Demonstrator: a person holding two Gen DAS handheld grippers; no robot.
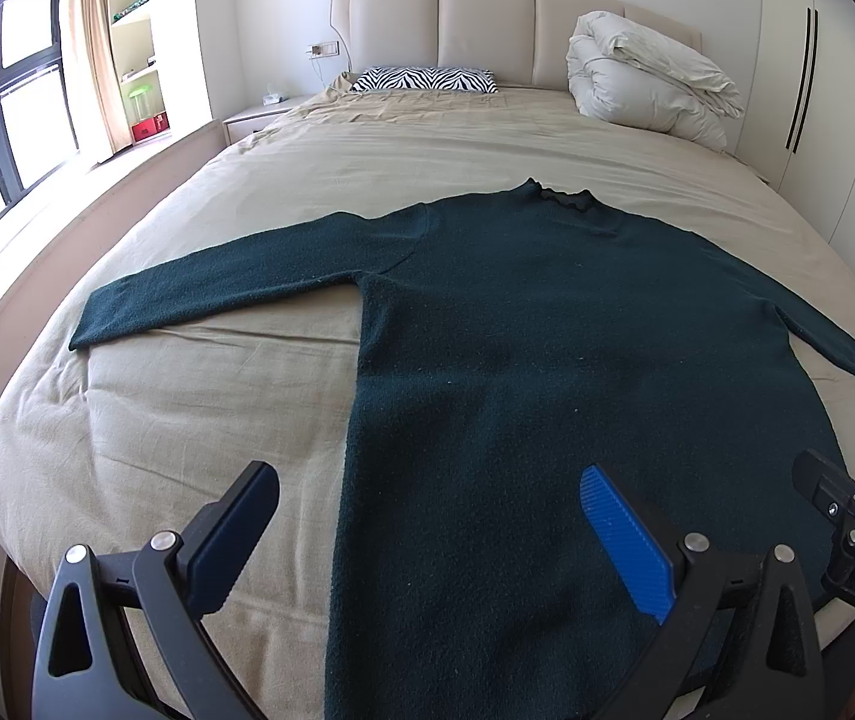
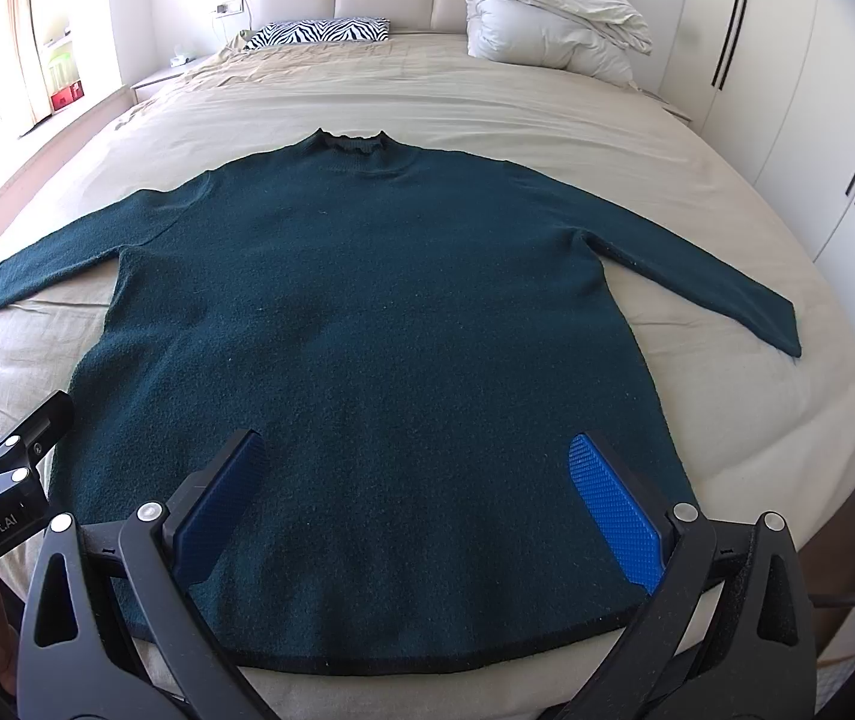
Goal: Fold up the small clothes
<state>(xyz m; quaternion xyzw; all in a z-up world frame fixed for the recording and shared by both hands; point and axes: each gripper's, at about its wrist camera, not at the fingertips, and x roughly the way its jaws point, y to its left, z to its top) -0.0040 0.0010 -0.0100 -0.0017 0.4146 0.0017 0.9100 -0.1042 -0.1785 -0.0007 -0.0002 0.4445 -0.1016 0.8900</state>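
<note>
Right wrist view: the right tool point(image 2: 415, 492) hangs with jaws spread wide and empty above the lower body of a dark green sweater point(image 2: 367, 312), which lies flat on the bed point(image 2: 547, 108), sleeves out, collar away from the tool. Left wrist view: the left tool point(image 1: 427, 534) is also wide and empty, straddling the sweater's left side edge near the hem.

A beige bed point(image 2: 547, 120) with padded headboard point(image 1: 487, 30) stands between a sunlit window point(image 1: 19, 90) and white wardrobes point(image 2: 787, 90).
</note>
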